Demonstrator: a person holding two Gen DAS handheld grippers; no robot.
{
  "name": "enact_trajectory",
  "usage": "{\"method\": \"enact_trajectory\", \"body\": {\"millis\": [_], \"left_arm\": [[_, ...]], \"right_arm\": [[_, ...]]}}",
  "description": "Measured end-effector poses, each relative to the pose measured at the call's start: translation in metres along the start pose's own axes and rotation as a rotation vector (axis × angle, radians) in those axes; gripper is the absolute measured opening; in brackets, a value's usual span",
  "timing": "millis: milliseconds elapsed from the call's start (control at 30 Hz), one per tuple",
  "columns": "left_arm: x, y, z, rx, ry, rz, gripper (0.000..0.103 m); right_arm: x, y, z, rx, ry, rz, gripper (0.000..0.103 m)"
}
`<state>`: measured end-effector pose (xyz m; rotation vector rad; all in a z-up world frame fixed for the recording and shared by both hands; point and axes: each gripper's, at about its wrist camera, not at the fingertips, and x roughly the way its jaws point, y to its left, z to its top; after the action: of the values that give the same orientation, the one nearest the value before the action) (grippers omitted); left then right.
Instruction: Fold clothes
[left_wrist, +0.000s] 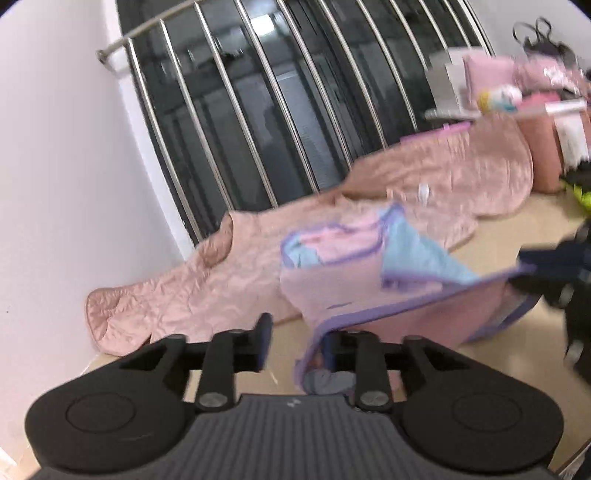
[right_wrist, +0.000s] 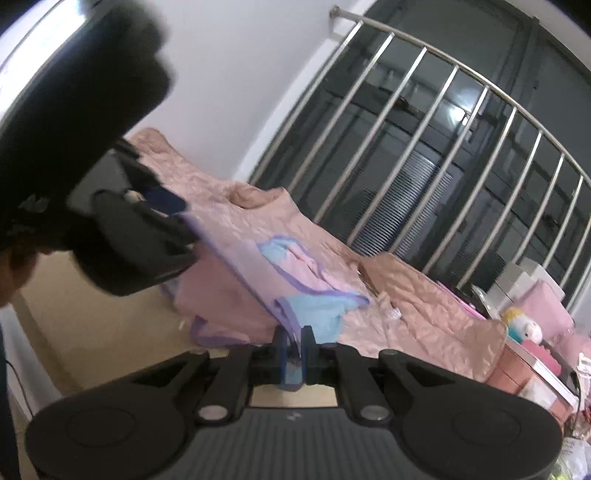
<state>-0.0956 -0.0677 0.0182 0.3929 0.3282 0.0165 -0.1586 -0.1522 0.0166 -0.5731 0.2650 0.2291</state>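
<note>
Behind the beige table (left_wrist: 491, 254) a pink quilt (left_wrist: 221, 273) sprawls along its back edge, with the pink-and-blue garment (right_wrist: 236, 266) stretched between the clenched right gripper (right_wrist: 293, 345) and the parted left gripper (left_wrist: 295, 341).

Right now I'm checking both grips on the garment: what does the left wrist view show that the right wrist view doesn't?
Only the left wrist view: the left gripper with jaws apart, the pink garment with purple trim and blue lining draped by one finger, not pinched. Only the right wrist view: the right gripper shut on that garment's hem, and a small plush toy. Both: the quilted pink blanket, steel window bars, beige surface.
</note>
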Motion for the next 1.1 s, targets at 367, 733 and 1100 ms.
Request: {"method": "enact_trajectory", "body": {"millis": [367,733,1100], "left_arm": [[-0.001,0.007,-0.013,0.032,0.029,0.027,0.038],[-0.011,-0.002,-0.025,0.163,-0.008,-0.006,0.038],[-0.012,-0.005,-0.026,0.155,-0.033,0.060,0.043]], "right_arm": [[0.022,0.008,-0.010,-0.040,0.114,0.010,0.023],[0.030,0.014,-0.007,-0.136,0.117,0.045,0.021],[-0.001,-0.037,0.006,0.223,0.050,-0.036,0.001]]}}
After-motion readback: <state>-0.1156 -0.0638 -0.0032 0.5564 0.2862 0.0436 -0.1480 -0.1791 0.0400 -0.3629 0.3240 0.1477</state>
